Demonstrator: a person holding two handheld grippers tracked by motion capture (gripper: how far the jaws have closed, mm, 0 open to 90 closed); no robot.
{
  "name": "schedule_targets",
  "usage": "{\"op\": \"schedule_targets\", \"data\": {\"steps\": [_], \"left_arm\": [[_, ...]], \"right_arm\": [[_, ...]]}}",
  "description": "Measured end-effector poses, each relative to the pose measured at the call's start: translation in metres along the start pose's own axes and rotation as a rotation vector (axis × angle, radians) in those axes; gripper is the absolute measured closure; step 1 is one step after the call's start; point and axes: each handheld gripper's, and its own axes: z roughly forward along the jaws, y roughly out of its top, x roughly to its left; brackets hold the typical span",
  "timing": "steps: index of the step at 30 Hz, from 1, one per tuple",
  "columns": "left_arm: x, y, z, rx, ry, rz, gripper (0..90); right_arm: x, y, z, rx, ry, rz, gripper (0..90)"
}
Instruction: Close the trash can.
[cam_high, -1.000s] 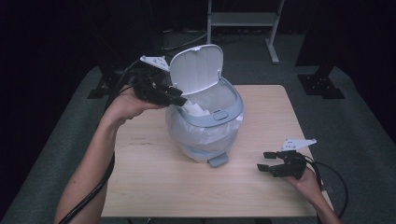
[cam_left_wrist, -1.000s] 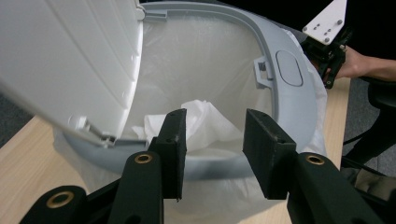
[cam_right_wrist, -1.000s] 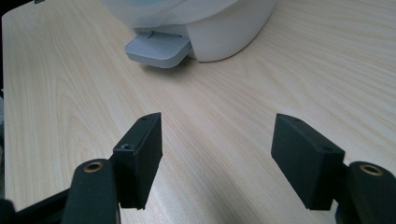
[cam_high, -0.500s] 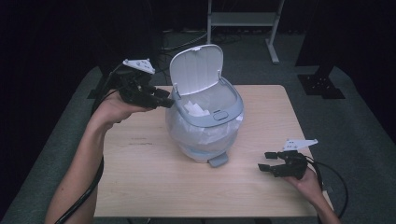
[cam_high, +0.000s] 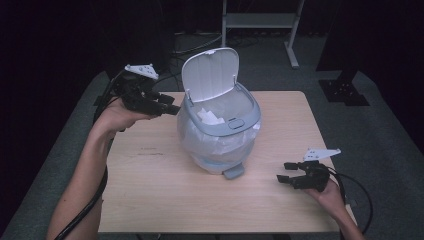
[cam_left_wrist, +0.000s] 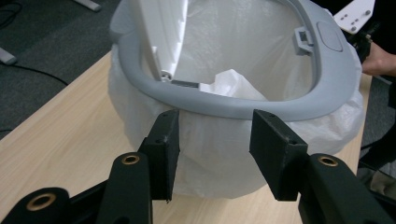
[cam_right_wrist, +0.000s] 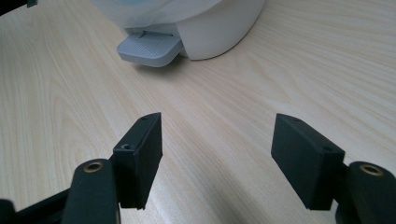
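Note:
A grey-and-white pedal bin (cam_high: 220, 135) stands mid-table with its lid (cam_high: 210, 75) tipped up and a white liner bag (cam_left_wrist: 219, 158) folded over its grey rim (cam_left_wrist: 224, 105). Crumpled white paper (cam_high: 210, 117) lies inside. My left gripper (cam_high: 172, 107) hovers just left of the rim, apart from it. Its jaws have just been opening and stand open (cam_left_wrist: 215, 144) with nothing between them. My right gripper (cam_high: 286, 172) rests low over the table's front right, open and empty (cam_right_wrist: 217, 158), pointing toward the bin's foot pedal (cam_right_wrist: 149, 49).
The wooden table (cam_high: 150, 200) ends close behind the right hand and to the left of the left forearm. A metal shelf frame (cam_high: 260, 20) and a black stand base (cam_high: 345, 90) sit on the dark floor beyond the table.
My left gripper has drawn back leftward and slightly down from the lid's edge, and its jaws are wider apart. The lid stays up. The right gripper has not moved.

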Motion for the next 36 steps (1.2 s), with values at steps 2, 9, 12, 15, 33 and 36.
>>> {"op": "schedule_targets", "data": {"steps": [2,9,12,15,33,36], "left_arm": [[0.003,-0.002,0.0,-0.006,0.008,-0.003,48.2],[0.016,-0.004,0.004,-0.013,0.047,-0.013,46.1],[0.021,-0.003,0.006,-0.018,0.055,-0.012,45.9],[0.025,-0.001,0.008,-0.029,0.042,-0.018,44.6],[0.052,0.012,0.02,-0.007,0.087,-0.022,47.5],[0.054,0.014,0.021,-0.009,0.096,-0.014,51.4]], "right_arm": [[0.0,0.0,0.0,0.001,-0.001,0.001,32.5],[-0.002,0.0,-0.001,-0.007,-0.002,0.001,32.5],[-0.003,0.0,-0.002,-0.011,-0.002,0.005,32.5],[-0.004,0.0,-0.002,-0.011,-0.003,0.006,32.5],[-0.005,0.0,-0.002,-0.009,0.005,0.007,34.7],[-0.005,0.0,-0.003,-0.012,0.007,0.007,35.2]]}}
